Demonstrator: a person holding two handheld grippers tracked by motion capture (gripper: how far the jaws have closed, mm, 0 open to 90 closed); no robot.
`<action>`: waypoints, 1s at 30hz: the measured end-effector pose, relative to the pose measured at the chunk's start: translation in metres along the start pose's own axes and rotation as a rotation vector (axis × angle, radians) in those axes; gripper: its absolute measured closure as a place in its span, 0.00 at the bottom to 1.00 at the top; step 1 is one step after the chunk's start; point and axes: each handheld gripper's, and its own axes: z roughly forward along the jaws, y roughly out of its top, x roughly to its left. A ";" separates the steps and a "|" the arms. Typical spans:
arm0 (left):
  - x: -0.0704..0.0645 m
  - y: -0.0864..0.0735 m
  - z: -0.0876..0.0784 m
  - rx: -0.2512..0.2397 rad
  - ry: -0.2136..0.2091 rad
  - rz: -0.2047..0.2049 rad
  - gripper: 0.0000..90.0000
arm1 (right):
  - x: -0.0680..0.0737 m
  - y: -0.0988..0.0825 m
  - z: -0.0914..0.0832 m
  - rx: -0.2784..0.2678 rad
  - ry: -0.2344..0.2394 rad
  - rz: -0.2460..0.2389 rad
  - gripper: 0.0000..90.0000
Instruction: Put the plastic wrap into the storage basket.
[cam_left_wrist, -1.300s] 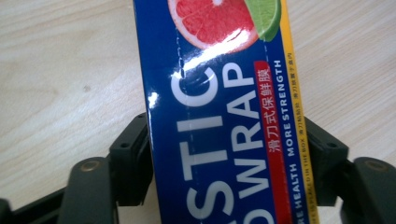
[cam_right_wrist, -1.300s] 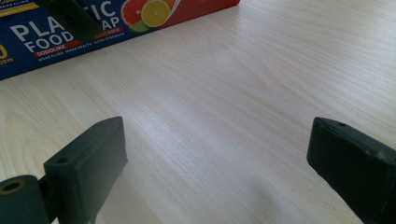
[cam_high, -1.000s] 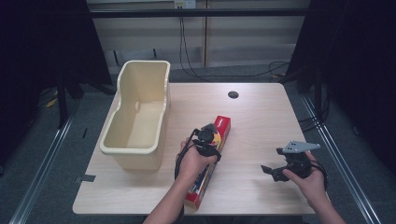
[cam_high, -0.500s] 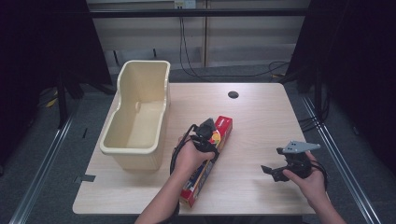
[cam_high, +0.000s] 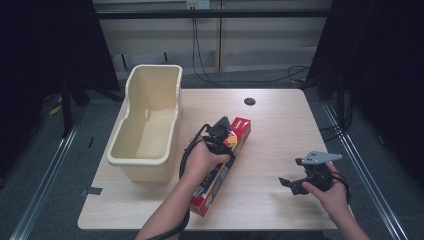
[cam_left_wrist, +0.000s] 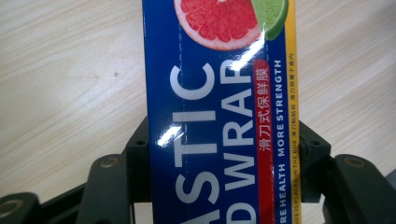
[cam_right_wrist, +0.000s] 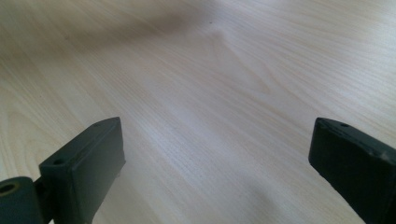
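The cream tub (cam_high: 150, 120) beside the left gripper (cam_high: 220, 137) sits empty. That gripper's jaws close on both sides of the plastic wrap box (cam_left_wrist: 219, 112), which lies along the table (cam_high: 280, 130); lifting seemingly remains. The right gripper (cam_right_wrist: 210, 177) hovers wide open, holding nothing.

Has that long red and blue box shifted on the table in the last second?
Yes. The plastic wrap box slid leftward, its near end swinging toward the cream tub, gripped by the left gripper.

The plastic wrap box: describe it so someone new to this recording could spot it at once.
On the wooden table, just right of the cream plastic tub, lies a long narrow plastic wrap box. The left gripper straddles it. Its blue, red and yellow print with citrus pictures sets it apart.
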 end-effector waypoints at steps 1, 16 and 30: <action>0.000 0.001 -0.002 0.004 0.000 -0.003 0.45 | 0.000 0.000 0.000 0.000 -0.001 0.000 0.03; 0.002 0.009 -0.031 -0.004 -0.013 -0.013 0.45 | 0.002 0.000 0.000 0.002 0.012 -0.013 0.03; 0.004 0.017 -0.059 -0.007 -0.020 -0.013 0.45 | 0.001 0.001 0.000 -0.001 0.010 -0.016 0.03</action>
